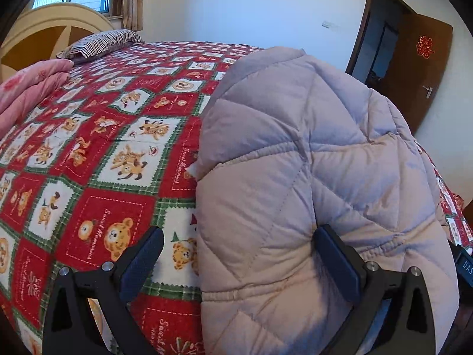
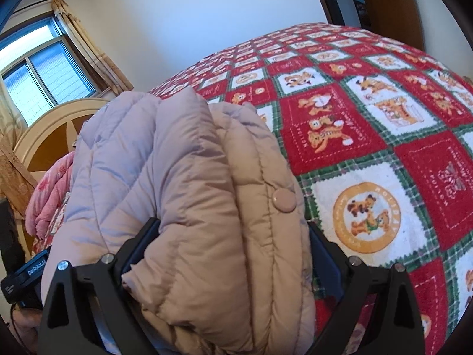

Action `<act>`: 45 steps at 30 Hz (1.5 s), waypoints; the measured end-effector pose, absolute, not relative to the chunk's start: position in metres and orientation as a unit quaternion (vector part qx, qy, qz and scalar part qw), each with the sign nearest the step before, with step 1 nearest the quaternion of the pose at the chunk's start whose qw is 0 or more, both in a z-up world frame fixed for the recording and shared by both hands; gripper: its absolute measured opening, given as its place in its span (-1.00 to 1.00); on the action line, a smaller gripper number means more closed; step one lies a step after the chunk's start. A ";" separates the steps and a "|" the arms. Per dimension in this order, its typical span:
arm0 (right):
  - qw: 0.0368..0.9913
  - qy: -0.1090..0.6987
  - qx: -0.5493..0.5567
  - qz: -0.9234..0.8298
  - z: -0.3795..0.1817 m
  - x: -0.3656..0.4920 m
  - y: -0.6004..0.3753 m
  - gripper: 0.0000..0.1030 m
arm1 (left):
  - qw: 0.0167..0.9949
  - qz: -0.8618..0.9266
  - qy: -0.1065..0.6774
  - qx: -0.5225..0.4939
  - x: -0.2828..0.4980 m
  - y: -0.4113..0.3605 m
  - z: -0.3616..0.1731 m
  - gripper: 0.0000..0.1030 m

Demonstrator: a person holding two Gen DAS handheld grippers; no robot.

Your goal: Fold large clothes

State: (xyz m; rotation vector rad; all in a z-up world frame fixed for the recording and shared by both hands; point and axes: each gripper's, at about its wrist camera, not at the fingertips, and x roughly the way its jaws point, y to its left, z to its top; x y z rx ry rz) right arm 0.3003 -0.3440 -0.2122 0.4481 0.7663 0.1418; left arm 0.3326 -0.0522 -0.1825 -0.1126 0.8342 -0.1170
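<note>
On bedspread point(image 1: 97, 159), bunched jacket point(image 1: 310, 162), axis unclear

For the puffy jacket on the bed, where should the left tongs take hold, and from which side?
Probably the elastic-gathered hem band of the jacket, approached from the near bed edge. The band is thinner and firmer than the quilted panels. The left tongs stand open, one finger pressed against the fabric, the other over the bedspread. The right tongs straddle the bundled front by the snap button.
</note>
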 end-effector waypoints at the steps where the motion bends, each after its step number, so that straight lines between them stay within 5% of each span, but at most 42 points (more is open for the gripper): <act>1: 0.900 0.371 0.216 0.069 -0.212 0.301 -0.344 0.86 | 0.911 -0.058 0.403 -0.059 0.332 -0.052 -0.183 0.99; 19: 0.886 0.395 0.224 0.092 -0.218 0.313 -0.343 0.75 | 0.908 -0.108 0.400 -0.066 0.336 -0.061 -0.187 0.99; 22: 0.891 0.383 0.216 0.115 -0.216 0.309 -0.339 0.38 | 0.911 -0.117 0.391 -0.061 0.333 -0.062 -0.186 0.98; 45: 0.890 0.409 0.179 0.087 -0.218 0.322 -0.328 0.46 | 0.910 -0.116 0.396 -0.033 0.346 -0.081 -0.185 0.98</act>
